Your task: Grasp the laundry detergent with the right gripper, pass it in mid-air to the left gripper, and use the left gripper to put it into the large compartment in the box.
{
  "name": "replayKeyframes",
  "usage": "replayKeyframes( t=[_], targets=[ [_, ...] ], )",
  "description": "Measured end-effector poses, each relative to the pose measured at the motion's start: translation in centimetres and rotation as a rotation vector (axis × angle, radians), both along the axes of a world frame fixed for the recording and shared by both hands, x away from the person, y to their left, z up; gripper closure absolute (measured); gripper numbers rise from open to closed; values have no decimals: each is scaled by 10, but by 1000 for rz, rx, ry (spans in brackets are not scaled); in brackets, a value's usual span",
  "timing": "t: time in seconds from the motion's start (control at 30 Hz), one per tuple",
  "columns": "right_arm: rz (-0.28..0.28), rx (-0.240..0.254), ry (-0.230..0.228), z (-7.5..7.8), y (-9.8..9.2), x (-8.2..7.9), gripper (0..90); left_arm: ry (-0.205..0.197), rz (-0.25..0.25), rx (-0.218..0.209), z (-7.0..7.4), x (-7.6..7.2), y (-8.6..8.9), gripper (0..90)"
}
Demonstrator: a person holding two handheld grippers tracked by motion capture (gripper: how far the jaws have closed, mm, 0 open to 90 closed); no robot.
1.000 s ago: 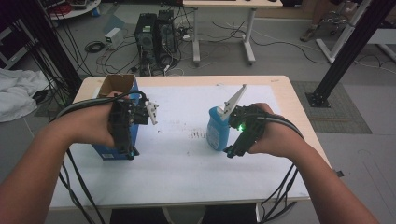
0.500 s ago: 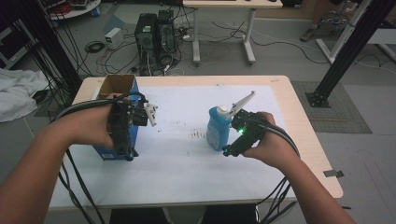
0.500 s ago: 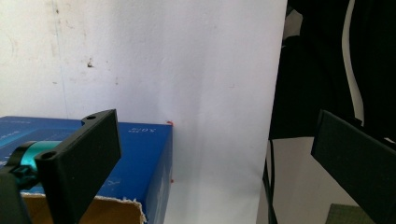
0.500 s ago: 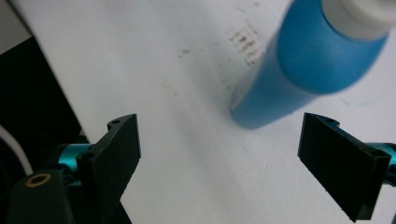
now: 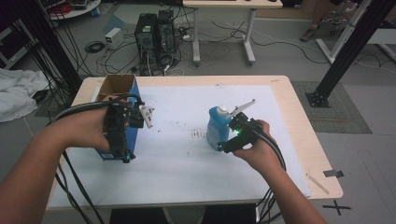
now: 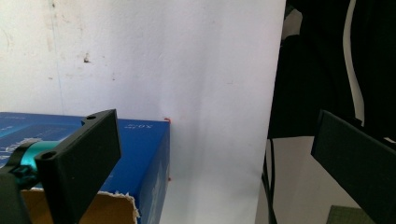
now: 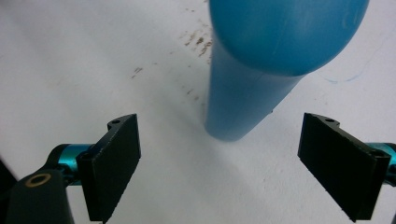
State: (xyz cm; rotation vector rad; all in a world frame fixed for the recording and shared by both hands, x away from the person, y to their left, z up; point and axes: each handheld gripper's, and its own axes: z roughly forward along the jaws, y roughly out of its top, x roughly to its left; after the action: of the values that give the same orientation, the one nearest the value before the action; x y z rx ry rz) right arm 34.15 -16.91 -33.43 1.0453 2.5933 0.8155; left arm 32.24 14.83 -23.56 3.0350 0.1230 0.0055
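Two tools work over the white sheet on the worktop (image 5: 289,100). Left tool (image 5: 122,128) hovers above the open blue cardboard box (image 5: 122,88) at the sheet's left edge, jaws spread wide. Right tool (image 5: 233,135) sits just beside the upright blue plastic bottle (image 5: 216,126) mid-sheet, jaws wide, the bottle ahead between them, not gripped.

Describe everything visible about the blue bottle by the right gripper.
The blue bottle looks like smooth plastic, with a rounded shoulder, a straight body and a white cap. It stands upright on the white table cover, right of centre. The right gripper is open, one of its fingers on either side, not touching it.
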Motion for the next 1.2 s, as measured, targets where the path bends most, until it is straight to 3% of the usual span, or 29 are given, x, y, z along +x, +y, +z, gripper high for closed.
replayKeyframes(
  t=[0.1,0.33,0.37,0.9,1.2],
  targets=[
    [-28,8,-3,-8,2,3,123,1,-5,3,0,-1,0,17],
    [-83,29,-53,-28,9,9,124,-1,-9,5,0,-3,0,17],
    [-102,49,-68,-31,10,10,124,-2,-11,6,0,-3,-1,17],
    [-192,134,-164,-56,17,11,124,2,-20,10,-3,-5,-3,17],
    [-222,158,-227,-67,27,11,124,2,-12,8,-5,-6,1,17]
  ],
)
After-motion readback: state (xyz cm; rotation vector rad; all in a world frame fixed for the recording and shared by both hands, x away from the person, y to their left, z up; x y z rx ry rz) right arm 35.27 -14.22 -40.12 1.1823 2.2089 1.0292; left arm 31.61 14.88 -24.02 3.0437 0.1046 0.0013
